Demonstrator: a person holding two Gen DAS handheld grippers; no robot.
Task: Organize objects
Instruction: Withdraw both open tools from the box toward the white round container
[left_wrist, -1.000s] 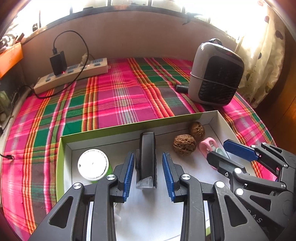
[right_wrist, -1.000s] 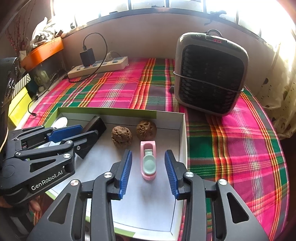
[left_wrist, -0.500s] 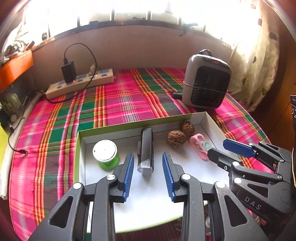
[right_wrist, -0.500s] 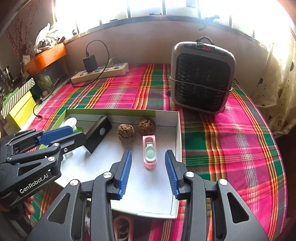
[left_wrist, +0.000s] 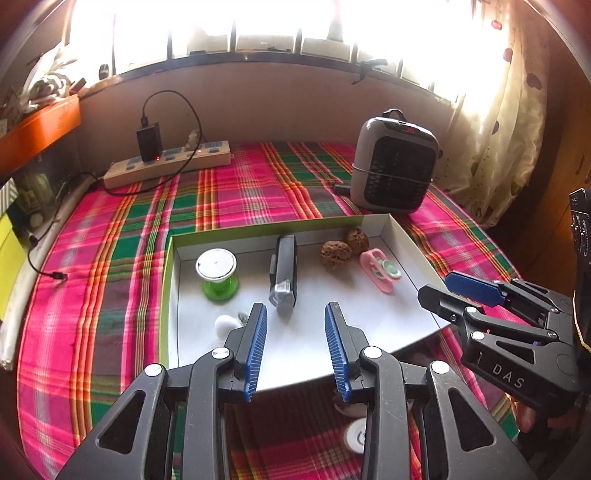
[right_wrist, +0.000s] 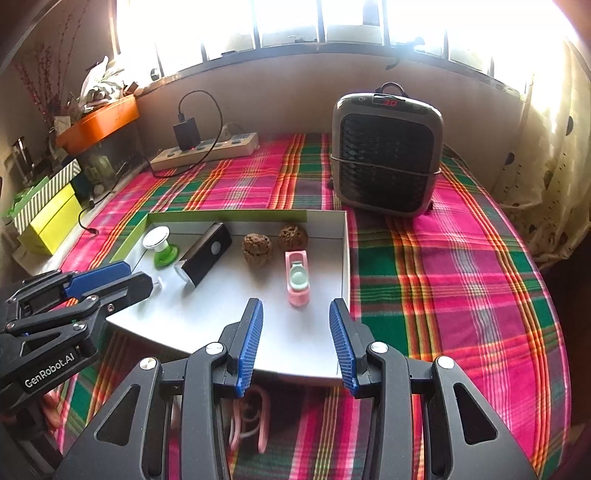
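A shallow white box with a green rim (left_wrist: 405, 240) (right_wrist: 345, 251) lies on the plaid cloth. It holds a green spool with a white top (left_wrist: 216, 273) (right_wrist: 161, 245), a black and grey oblong device (left_wrist: 284, 271) (right_wrist: 207, 254), two walnuts (left_wrist: 335, 254) (right_wrist: 257, 249), a pink clip-like item (left_wrist: 380, 272) (right_wrist: 297, 277) and a small white ball (left_wrist: 225, 325). My left gripper (left_wrist: 294, 308) (right_wrist: 118, 277) hovers open over the box's near edge, nothing between its pads. My right gripper (right_wrist: 294, 302) (left_wrist: 443, 288) is open and empty too, just short of the pink item.
A grey fan heater (left_wrist: 393, 162) (right_wrist: 386, 155) stands behind the box at the right. A power strip with a black charger (left_wrist: 168, 162) (right_wrist: 207, 146) lies at the back left. Yellow boxes (right_wrist: 51, 218) sit off the left edge. Pink loops (right_wrist: 251, 417) lie under my right gripper.
Both grippers have drawn back and slightly up from the box, so more of the cloth and box shows. The objects in the box have not moved. Both stay open.
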